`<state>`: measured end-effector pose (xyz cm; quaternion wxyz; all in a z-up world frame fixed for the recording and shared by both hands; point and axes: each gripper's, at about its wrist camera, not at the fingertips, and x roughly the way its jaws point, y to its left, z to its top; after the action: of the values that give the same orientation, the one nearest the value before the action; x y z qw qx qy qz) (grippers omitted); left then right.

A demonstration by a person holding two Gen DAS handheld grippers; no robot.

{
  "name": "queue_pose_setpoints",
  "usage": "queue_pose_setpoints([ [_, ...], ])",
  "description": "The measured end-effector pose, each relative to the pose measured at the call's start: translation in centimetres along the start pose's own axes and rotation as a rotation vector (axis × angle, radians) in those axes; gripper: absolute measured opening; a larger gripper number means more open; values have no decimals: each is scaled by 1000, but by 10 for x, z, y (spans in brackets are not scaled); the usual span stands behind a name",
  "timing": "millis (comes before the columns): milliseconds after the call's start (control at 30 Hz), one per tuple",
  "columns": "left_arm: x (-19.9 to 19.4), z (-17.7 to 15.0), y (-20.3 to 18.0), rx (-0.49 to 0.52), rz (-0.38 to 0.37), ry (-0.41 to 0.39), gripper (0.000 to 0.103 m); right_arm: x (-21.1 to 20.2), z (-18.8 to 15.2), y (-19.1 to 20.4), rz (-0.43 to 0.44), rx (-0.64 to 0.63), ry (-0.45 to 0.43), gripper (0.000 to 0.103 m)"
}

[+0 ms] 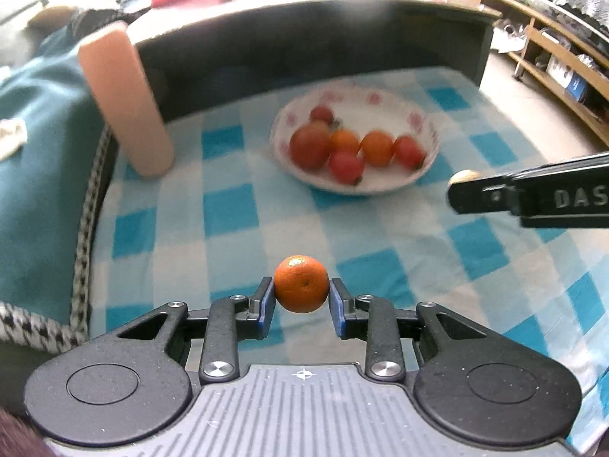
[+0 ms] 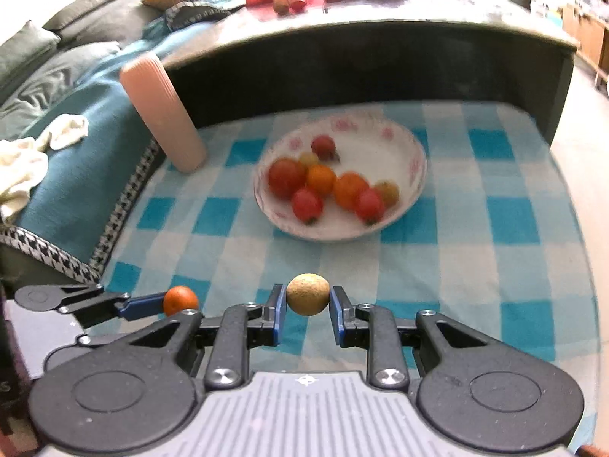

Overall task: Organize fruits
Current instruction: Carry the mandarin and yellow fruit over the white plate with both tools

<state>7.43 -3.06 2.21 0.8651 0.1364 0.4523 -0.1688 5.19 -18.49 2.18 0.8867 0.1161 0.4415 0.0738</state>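
Blue-and-white checked cloth (image 1: 243,205) covers the worktop in the left wrist view, with a dark raised ledge (image 1: 312,38) behind it and wooden shelving (image 1: 552,49) off to the right. A white bowl with a pink pattern (image 1: 426,129) sits on the cloth, holding red tomatoes and small orange fruits piled together. A pale pink ribbed cylinder (image 1: 125,103) stands left of the bowl, near a teal blanket (image 1: 42,152) with a houndstooth edge. The left hand-held gripper (image 1: 302,297) is closed on a small orange mandarin (image 1: 301,283) — both blue pads press its sides, and the fruit hangs above the cloth, well short of the bowl. At the right edge, the right hand-held gripper (image 1: 462,179) reaches in side-on, a bit of tan fruit showing at its tip.

From the right wrist view, the same checked cloth (image 2: 495,228) spreads out, with the bowl (image 2: 415,160) ahead and the pink cylinder (image 2: 163,110) to its left. Beyond the ledge, more red fruit lies blurred on a higher surface. The right hand-held gripper (image 2: 307,301) grips a round tan fruit (image 2: 307,294) between its pads, clear of the cloth. Just to its left, the left hand-held gripper (image 2: 179,302) appears side-on with the mandarin (image 2: 180,299) at its tip — its far finger is hidden. A cream cloth (image 2: 23,167) lies crumpled on the blanket (image 2: 76,175).
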Motion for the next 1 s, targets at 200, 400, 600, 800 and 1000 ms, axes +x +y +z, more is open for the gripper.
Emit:
queue_pose_setpoints([
  [200, 13, 28, -11, -5, -51, -56, 38, -12, 13, -10, -6, 33, -54, 40],
  [400, 35, 49, -10, -31, -101, -73, 38, 4, 30, -31, -51, 80, -56, 40],
  [600, 41, 67, -7, -47, -109, -99, 38, 18, 46, -43, -99, 85, -65, 40],
  [800, 50, 78, -9, -46, -100, -100, 38, 32, 59, -44, -119, 65, -69, 41],
  [1000, 63, 85, -10, -49, -102, -89, 39, 49, 68, -49, -134, 64, -52, 41],
])
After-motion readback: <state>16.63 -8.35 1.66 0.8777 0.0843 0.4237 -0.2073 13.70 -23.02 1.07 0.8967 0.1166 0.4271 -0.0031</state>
